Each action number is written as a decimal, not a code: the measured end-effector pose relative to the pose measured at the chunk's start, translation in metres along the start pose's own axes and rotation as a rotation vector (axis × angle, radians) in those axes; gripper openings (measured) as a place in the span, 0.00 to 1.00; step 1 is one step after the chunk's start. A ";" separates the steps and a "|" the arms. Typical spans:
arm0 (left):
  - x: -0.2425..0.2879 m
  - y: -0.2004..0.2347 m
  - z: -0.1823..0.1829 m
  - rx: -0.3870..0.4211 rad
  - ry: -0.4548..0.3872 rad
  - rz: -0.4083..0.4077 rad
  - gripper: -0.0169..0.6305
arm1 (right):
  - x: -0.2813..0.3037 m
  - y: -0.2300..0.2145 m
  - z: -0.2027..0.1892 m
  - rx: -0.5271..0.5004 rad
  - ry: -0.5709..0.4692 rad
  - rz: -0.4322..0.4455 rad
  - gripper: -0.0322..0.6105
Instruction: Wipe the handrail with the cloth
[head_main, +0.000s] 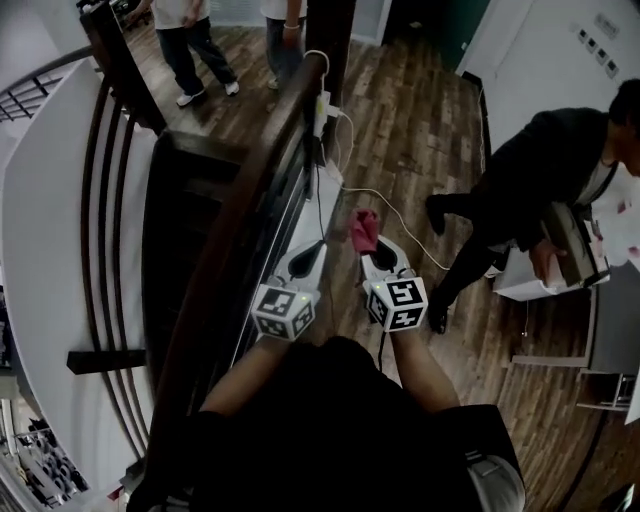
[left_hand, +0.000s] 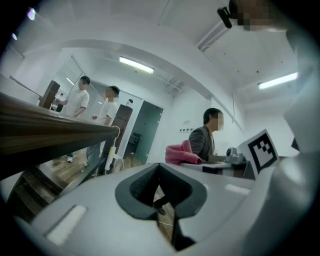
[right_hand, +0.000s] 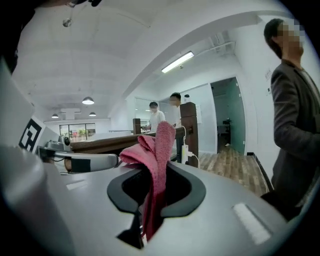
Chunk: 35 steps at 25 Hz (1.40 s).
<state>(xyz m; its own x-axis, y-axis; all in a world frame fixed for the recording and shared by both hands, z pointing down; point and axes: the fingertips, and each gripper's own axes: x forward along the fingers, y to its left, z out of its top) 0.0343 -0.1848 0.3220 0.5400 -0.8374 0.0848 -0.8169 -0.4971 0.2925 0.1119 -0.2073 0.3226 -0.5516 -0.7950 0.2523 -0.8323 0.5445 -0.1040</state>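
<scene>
While right gripper (head_main: 384, 262) clamps pink cloth (head_main: 363, 230), left gripper (head_main: 304, 260), jaws seemingly together, sits just right of dark wooden handrail (head_main: 250, 215); plank floor (head_main: 420, 130) beyond.

hand-held grippers (head_main: 312, 246) (head_main: 373, 246): 2 | cloth (head_main: 363, 230): 1 | handrail (head_main: 250, 205): 1 | bystanders (head_main: 195, 35) (head_main: 285, 30) (head_main: 545, 170): 3

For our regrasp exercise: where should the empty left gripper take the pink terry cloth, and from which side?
Probably the bunched free end of the pink terry cloth standing above the right gripper, whose shut jaws pinch its lower part. The left gripper sits to its left, so come from that side.
</scene>
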 end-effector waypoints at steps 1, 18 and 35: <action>0.001 0.005 0.000 -0.003 -0.001 0.002 0.03 | 0.005 0.000 0.002 -0.002 -0.004 -0.003 0.13; 0.112 0.099 -0.015 -0.029 -0.021 0.352 0.03 | 0.173 -0.078 0.008 -0.088 0.075 0.320 0.13; 0.171 0.172 -0.058 -0.117 -0.003 0.791 0.03 | 0.322 -0.096 -0.083 -0.272 0.394 0.710 0.13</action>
<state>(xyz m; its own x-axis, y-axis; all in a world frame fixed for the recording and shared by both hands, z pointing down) -0.0019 -0.4007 0.4420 -0.1911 -0.9327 0.3059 -0.9309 0.2710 0.2447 0.0186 -0.4938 0.4937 -0.8358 -0.1175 0.5363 -0.2267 0.9635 -0.1422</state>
